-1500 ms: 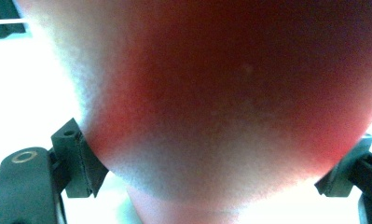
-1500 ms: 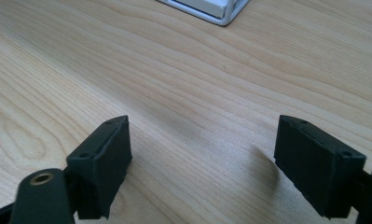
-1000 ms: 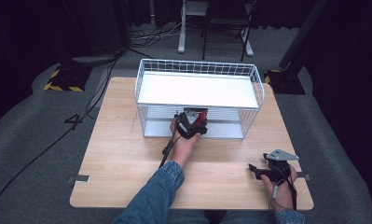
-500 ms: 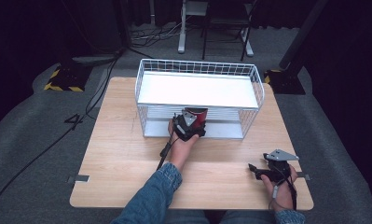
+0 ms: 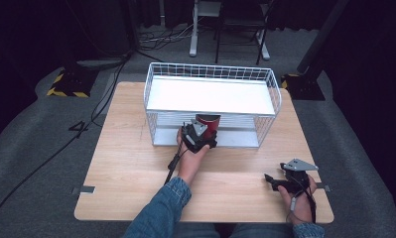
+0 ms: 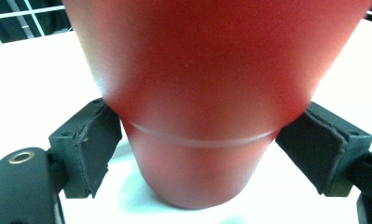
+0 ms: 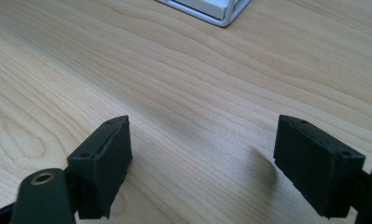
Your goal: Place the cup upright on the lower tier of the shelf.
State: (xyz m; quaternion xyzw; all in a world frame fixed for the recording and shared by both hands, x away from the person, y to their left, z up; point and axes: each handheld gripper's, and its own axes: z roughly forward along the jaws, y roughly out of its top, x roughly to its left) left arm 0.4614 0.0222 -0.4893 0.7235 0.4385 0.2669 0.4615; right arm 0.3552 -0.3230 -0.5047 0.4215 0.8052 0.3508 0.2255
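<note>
A light wooden table [image 5: 136, 163] stands on grey carpet [image 5: 32, 148] in a dark room, with cables trailing across the floor at 11 o'clock and a yellow-and-black striped block [image 5: 66, 87] off the table's far-left corner. Toward 12 o'clock on the table sits a white wire rack [image 5: 210, 74] with a white top shelf and a white lower floor. The left gripper [image 5: 199, 135] reaches into the rack's open front, its jaws closed against both sides of a red cup [image 6: 197, 93], which stands on the white lower floor under the shelf. The right gripper [image 5: 290, 178] rests at about 4 o'clock near the table's front-right corner, well apart from the rack, its jaws spread wide over bare wood and gripping nothing. A denim sleeve [image 5: 161, 213] enters from 6 o'clock.
</note>
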